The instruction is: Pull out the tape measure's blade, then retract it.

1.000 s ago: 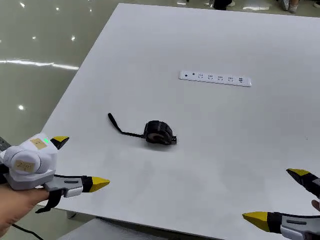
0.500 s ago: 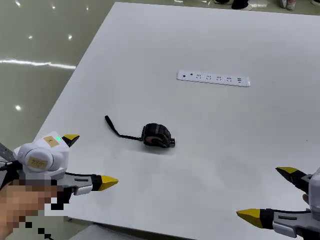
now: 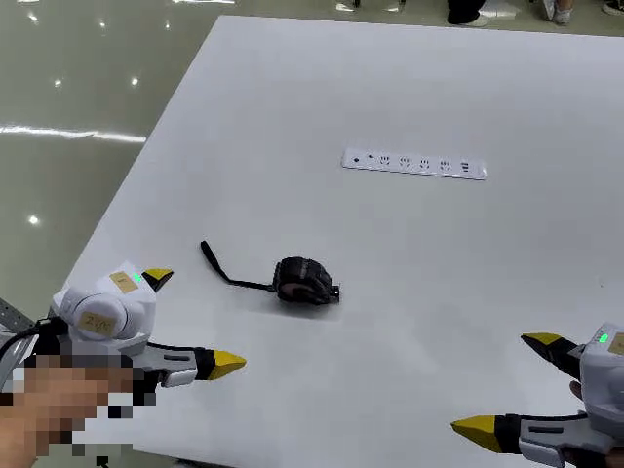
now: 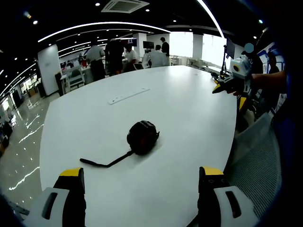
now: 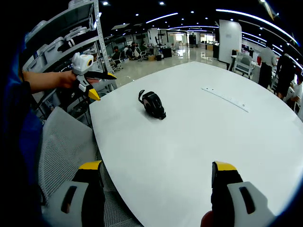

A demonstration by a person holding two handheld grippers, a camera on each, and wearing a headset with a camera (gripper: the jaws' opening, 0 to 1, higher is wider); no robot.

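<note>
While my left gripper (image 3: 194,320) and right gripper (image 3: 507,384) gape empty, the black round tape measure (image 3: 305,281) lies near the white worktop's (image 3: 439,253) left edge. Approach step; next, pin its case, pinch the blade.

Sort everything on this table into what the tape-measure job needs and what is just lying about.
For the job: tape measure, with its black strap; left tool and right tool, both open and clear of it.
Lying about: white power strip, farther back on the table.
</note>
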